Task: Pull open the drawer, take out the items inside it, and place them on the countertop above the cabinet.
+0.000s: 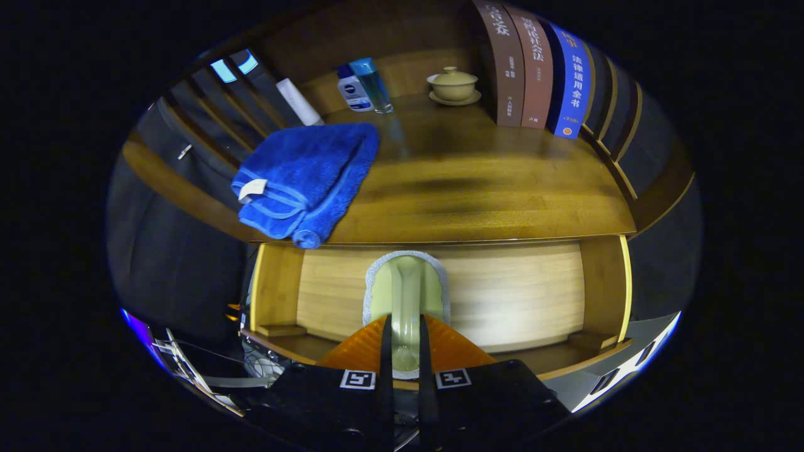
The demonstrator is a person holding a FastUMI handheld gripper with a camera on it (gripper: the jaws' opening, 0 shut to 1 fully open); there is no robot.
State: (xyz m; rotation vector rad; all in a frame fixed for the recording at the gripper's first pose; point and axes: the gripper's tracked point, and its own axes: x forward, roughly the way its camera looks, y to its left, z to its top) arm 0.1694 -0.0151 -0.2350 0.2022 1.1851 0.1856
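Note:
The wooden drawer stands pulled open below the countertop. My gripper is shut on a pale green scrubber with a grey pad edge, held by its handle between both fingers and raised over the open drawer. A folded blue towel lies on the countertop to the left, one corner hanging over the front edge. The drawer's bottom near the fingers is hidden by the gripper body.
At the back of the countertop stand a lotion bottle, a blue-capped clear bottle and a lidded tea bowl on a saucer. Upright books line the right side. A white roll leans behind the towel.

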